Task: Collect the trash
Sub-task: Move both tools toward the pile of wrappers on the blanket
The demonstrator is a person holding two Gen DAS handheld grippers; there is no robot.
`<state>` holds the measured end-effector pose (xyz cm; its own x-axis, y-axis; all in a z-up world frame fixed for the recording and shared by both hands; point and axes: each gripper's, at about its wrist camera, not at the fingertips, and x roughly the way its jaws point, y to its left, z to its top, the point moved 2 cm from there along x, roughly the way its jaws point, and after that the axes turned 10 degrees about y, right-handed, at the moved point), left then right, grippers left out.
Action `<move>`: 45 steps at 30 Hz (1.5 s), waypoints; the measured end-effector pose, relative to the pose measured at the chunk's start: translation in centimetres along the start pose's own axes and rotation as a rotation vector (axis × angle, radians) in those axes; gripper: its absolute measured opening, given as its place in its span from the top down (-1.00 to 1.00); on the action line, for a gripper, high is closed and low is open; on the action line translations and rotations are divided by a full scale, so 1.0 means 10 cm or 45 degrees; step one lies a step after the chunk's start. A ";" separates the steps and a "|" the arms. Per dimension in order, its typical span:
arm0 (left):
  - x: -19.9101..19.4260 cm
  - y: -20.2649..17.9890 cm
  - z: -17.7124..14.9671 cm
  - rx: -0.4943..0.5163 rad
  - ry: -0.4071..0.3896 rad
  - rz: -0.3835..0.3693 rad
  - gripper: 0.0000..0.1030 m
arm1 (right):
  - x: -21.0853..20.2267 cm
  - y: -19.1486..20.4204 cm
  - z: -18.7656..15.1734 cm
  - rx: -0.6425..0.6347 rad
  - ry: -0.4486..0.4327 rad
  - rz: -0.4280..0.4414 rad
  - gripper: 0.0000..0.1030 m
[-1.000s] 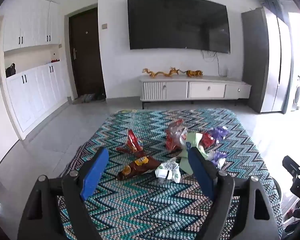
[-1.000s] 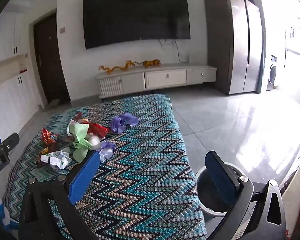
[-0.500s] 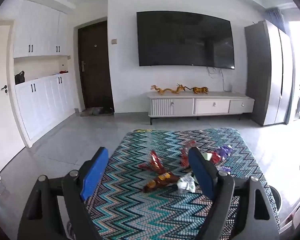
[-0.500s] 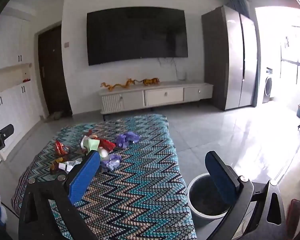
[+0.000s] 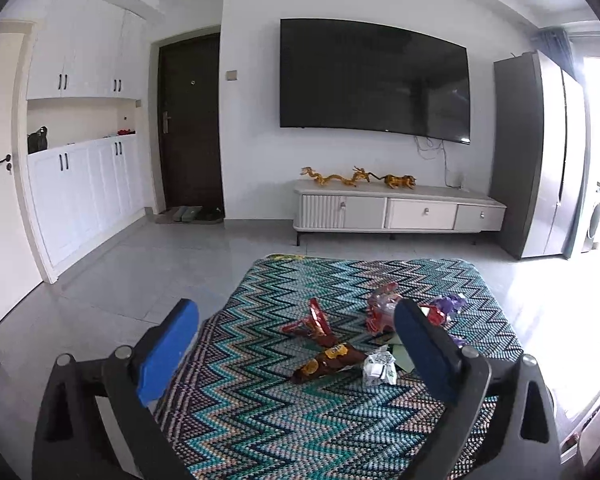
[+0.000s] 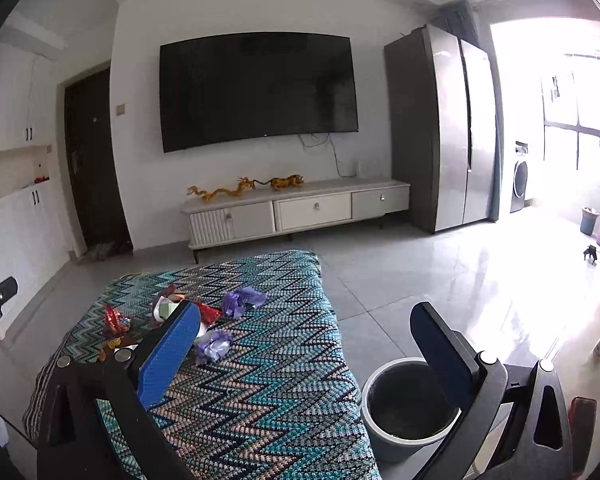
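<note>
Trash (image 5: 332, 344) lies scattered across the middle of the zigzag-patterned table (image 5: 300, 432): red wrappers, a brown packet (image 5: 328, 362), a crumpled white wrapper (image 5: 379, 367), purple scraps (image 6: 214, 345). I judge the collecting step not begun. My left gripper (image 5: 296, 354) hovers above the near table edge, jaws spread wide, holding nothing. My right gripper (image 6: 306, 354) is equally wide and empty, with the bin (image 6: 410, 408) on the floor just beside the table's right edge. Next move, as I judge it: lower one gripper onto a single wrapper and close on it. Floor around the table offers open room; the bin rim sits below the tabletop, so a carry must clear the table edge.
</note>
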<state>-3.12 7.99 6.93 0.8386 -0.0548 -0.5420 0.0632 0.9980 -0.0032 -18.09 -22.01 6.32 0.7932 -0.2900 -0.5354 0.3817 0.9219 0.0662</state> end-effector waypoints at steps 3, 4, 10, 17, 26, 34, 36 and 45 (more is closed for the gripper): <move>0.07 -0.04 -0.01 0.006 0.000 -0.041 -0.92 | 0.08 -0.04 0.01 0.015 0.006 -0.020 -0.99; 0.09 -0.06 -0.01 0.008 -0.001 -0.057 -0.92 | 0.12 -0.05 0.01 0.020 0.011 -0.026 -0.99; 0.29 -0.16 -0.09 0.020 0.024 -0.159 -0.92 | 0.38 -0.12 -0.02 0.051 0.059 -0.040 -0.99; 0.54 -0.37 -0.19 0.071 0.074 -0.206 -0.92 | 0.70 -0.14 -0.04 0.040 0.125 -0.060 -0.99; 0.61 -0.58 -0.15 0.120 0.065 -0.205 -0.92 | 0.78 -0.09 -0.03 0.006 0.134 -0.090 -0.99; 0.53 -0.71 -0.17 0.127 0.051 -0.178 -0.92 | 0.72 -0.03 -0.08 -0.044 0.136 -0.104 -0.99; 0.50 -0.73 -0.18 0.123 0.047 -0.175 -0.92 | 0.70 -0.02 -0.09 -0.052 0.136 -0.099 -0.99; 0.43 -0.83 -0.24 0.184 0.083 -0.196 -0.92 | 0.56 -0.05 -0.10 -0.051 0.112 -0.072 -0.99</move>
<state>-1.39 -0.44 2.62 0.7765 -0.1991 -0.5978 0.2683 0.9629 0.0278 -14.34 -23.87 2.44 0.7257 -0.3197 -0.6092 0.4037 0.9149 0.0008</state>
